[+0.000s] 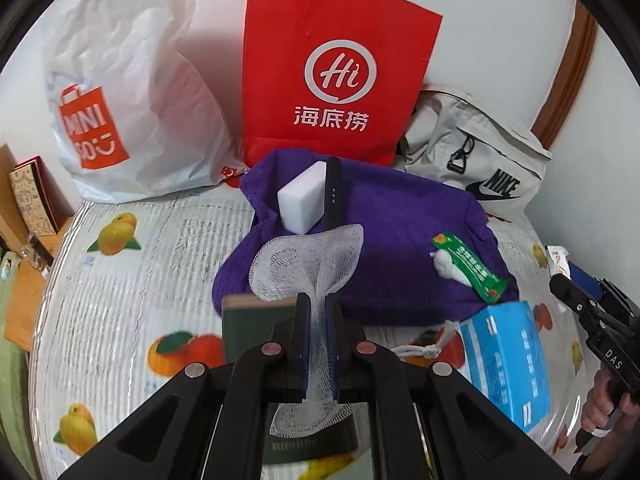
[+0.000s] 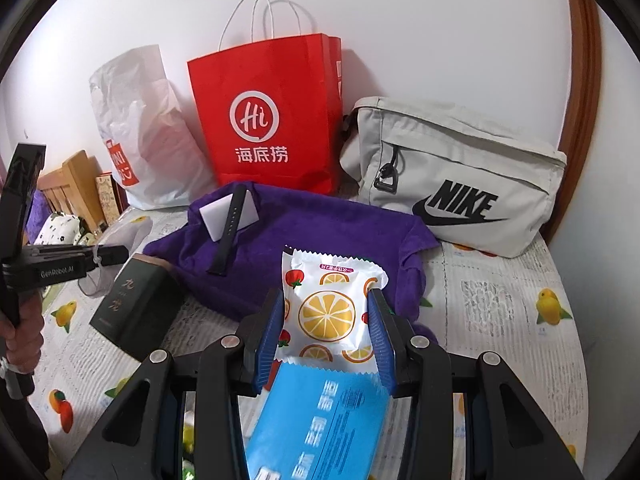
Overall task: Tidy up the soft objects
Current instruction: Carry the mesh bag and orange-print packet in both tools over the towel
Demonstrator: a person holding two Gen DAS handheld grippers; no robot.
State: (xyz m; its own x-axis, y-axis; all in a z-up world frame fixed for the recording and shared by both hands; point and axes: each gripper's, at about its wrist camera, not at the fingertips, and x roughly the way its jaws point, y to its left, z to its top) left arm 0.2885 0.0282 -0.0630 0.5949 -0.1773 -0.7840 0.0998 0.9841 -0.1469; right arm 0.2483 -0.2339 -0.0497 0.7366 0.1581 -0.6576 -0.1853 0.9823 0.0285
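My left gripper (image 1: 318,308) is shut on a white foam net sleeve (image 1: 308,264) and holds it above the front of a purple towel (image 1: 400,232). A white sponge block (image 1: 302,198) and a black watch strap (image 1: 332,192) lie on the towel's far part, and a green sachet (image 1: 472,266) on its right. My right gripper (image 2: 326,304) is shut on a white snack packet with orange slices (image 2: 328,308), above the towel (image 2: 320,228) and a blue tissue pack (image 2: 320,420). The sponge (image 2: 228,216) and strap (image 2: 230,232) show there too.
A red paper bag (image 1: 336,72), a white Miniso plastic bag (image 1: 120,100) and a grey Nike bag (image 1: 476,160) stand along the back wall. A dark green box (image 2: 136,304) lies left of the towel. The blue tissue pack (image 1: 508,356) lies at front right. Fruit-print cloth (image 1: 120,280) covers the table.
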